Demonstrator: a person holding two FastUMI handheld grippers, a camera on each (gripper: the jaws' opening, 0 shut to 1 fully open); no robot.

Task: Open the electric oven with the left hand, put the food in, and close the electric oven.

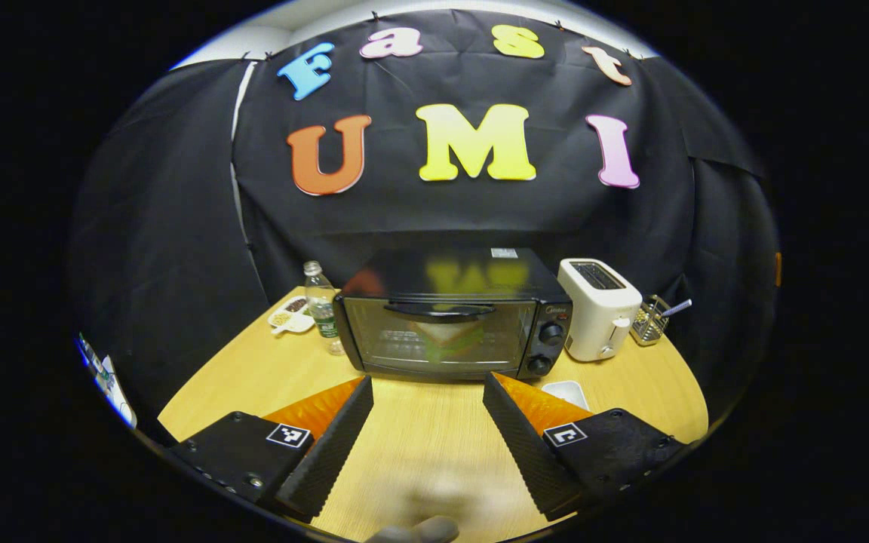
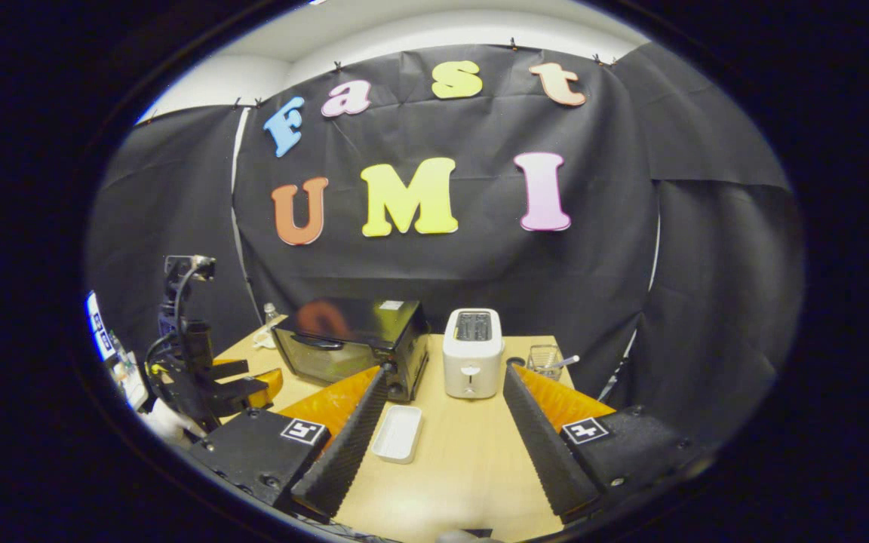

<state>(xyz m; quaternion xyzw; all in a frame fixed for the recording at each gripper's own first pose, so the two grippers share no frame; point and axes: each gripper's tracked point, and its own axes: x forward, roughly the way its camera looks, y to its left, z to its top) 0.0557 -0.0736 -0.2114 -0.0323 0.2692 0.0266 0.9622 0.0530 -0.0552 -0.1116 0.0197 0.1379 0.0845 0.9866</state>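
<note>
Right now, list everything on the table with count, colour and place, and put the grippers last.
electric oven: one, black, door shut, centre back of the table
toaster: one, white, just right of the oven
water bottle: one, clear, left of the oven
divided snack dish: one, white, behind the bottle at the far left
wire basket: one, metal, a utensil sticking out, right of the toaster
shallow tray: one, white, looks empty, in front of the oven's right end
table: one, light wood
left gripper: one, fingers open, aimed at the oven
right gripper: one, fingers open, holding nothing
</note>
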